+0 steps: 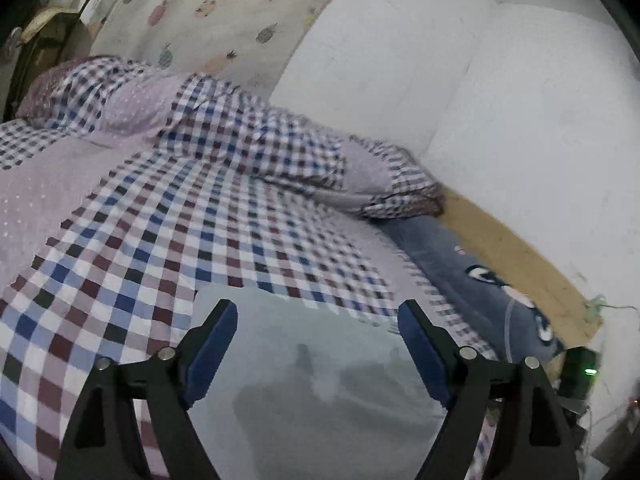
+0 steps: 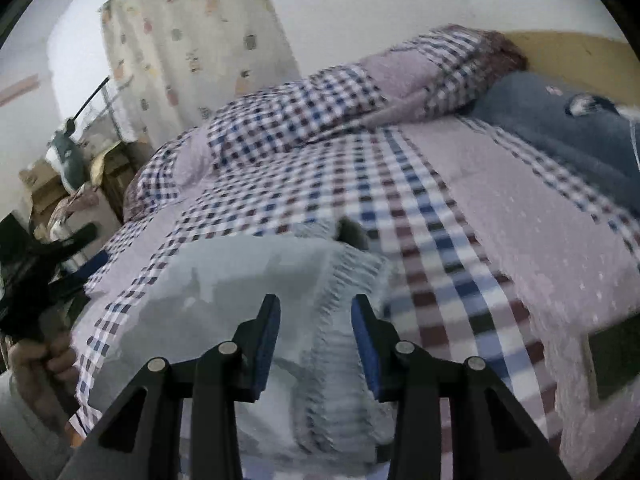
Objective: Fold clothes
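Note:
A pale grey garment (image 1: 320, 384) lies flat on the checked bedspread (image 1: 160, 248), right under my left gripper (image 1: 318, 320). That gripper is open wide, its blue pads (image 1: 218, 344) hovering over the cloth with nothing between them. In the right wrist view the same grey garment (image 2: 240, 280) shows a ribbed band (image 2: 340, 344) running between the fingers of my right gripper (image 2: 316, 320). It stands open, narrower than the left, just above the cloth. The left gripper (image 2: 52, 264), held by a hand (image 2: 40, 360), appears at that view's left edge.
Checked pillows (image 1: 288, 148) and a blue plush cushion (image 1: 460, 264) lie at the head of the bed by the white wall (image 1: 500, 100). A pineapple-print curtain (image 2: 192, 40) hangs behind. Cluttered boxes and furniture (image 2: 72, 176) stand beside the bed. A wooden bed frame edge (image 1: 520, 256) runs along the wall.

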Demonstrator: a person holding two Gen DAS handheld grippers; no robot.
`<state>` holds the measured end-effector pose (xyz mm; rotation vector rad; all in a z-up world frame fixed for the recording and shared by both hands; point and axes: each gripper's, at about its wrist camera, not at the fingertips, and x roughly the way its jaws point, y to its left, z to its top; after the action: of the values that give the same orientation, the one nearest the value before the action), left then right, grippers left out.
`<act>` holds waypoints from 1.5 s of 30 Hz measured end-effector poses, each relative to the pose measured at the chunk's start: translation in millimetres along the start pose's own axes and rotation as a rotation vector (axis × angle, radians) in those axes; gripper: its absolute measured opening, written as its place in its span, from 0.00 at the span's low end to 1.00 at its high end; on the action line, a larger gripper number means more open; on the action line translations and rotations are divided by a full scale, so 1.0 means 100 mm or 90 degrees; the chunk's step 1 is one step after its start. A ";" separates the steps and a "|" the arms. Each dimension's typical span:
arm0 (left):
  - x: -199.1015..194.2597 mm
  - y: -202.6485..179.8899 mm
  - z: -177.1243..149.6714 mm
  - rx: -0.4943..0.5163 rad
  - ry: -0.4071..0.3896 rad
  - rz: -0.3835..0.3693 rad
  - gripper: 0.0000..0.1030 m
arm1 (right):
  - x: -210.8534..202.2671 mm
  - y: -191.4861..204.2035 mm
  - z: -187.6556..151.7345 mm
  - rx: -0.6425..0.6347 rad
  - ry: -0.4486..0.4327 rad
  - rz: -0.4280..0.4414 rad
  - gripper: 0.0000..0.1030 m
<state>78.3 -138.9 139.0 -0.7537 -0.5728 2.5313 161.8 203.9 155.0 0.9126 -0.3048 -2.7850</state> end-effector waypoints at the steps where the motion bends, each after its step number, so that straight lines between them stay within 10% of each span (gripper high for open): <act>1: 0.10 0.01 -0.01 -0.007 0.013 0.006 0.83 | 0.04 0.07 0.07 -0.013 0.001 0.004 0.39; 10: 0.75 0.14 -0.03 -0.009 0.084 0.088 0.83 | 0.84 0.64 0.57 -0.094 0.021 0.052 0.36; 17: 1.14 0.20 -0.32 0.053 0.142 0.172 0.83 | 1.62 0.59 0.37 -0.085 0.109 0.006 0.00; 27: 1.23 0.15 -0.51 0.092 0.154 0.207 0.83 | 1.78 0.51 0.28 -0.067 0.153 0.006 0.00; 37: 1.10 -0.12 -0.18 0.109 0.098 0.159 0.83 | 1.49 0.74 0.61 -0.118 0.074 -0.019 0.04; 45: 1.61 0.02 -0.36 0.138 0.184 0.257 0.84 | 1.81 0.47 0.54 -0.077 0.152 -0.077 0.00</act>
<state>-23.2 -48.7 45.4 -1.2239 -0.0486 2.7046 -8.2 121.1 108.5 1.2539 -0.0454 -2.7248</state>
